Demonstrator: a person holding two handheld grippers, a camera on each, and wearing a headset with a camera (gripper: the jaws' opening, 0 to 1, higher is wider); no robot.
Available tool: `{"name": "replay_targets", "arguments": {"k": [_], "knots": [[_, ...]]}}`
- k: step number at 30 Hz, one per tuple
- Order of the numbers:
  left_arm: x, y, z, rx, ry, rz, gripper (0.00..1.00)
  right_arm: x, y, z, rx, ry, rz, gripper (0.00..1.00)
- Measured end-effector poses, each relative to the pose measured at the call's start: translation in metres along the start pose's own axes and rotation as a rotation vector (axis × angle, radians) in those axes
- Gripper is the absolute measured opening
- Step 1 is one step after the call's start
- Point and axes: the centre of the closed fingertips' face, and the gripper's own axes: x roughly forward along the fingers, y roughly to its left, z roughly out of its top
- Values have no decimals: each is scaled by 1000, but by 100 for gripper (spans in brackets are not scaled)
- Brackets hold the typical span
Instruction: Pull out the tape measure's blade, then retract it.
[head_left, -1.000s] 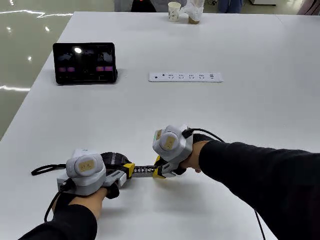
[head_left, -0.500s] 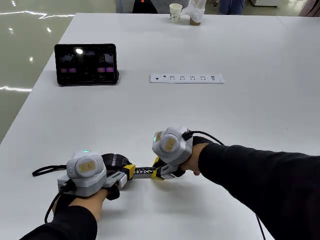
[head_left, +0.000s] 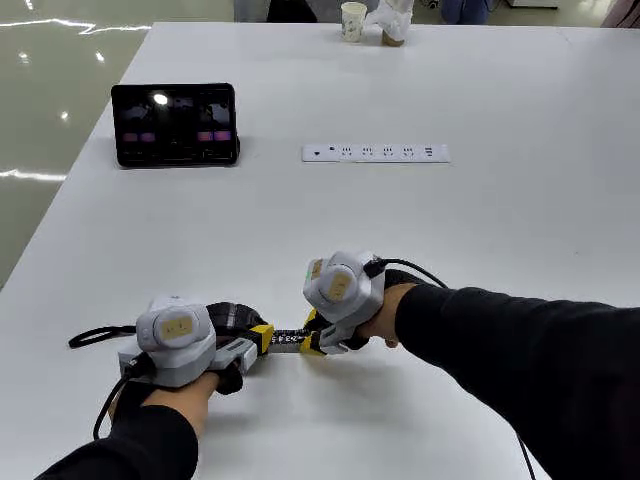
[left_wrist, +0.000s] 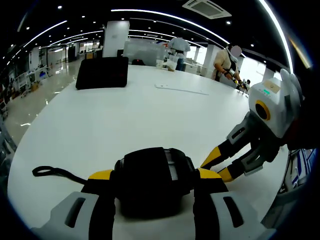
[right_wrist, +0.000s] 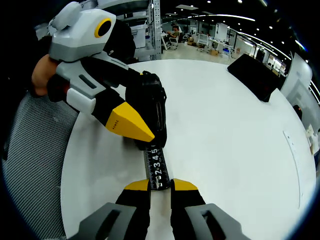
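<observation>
left gripper (left_wrist: 156, 175) clamped around black tape measure (left_wrist: 151, 187), near edge of surface (head_left: 400, 230) | right gripper (right_wrist: 160, 186) pinching blade (right_wrist: 155, 165) end | short numbered stretch showing between the two grippers

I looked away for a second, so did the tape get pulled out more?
Nothing visibly changed. The left gripper still clamps the tape measure, the right gripper still pinches the end of the blade, and the same short stretch of it shows between them. Only the camera shifted slightly.
</observation>
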Motion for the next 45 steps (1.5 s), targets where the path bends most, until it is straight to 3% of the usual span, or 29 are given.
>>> {"name": "replay_targets", "arguments": {"k": [6, 45], "knots": [[0, 0, 0, 0, 0, -1, 58, 1, 1, 3, -27, -10, 10, 12], [-1, 1, 0, -6, 2, -4, 58, 13, 2, 18, 14, -39, 3, 12]]}}
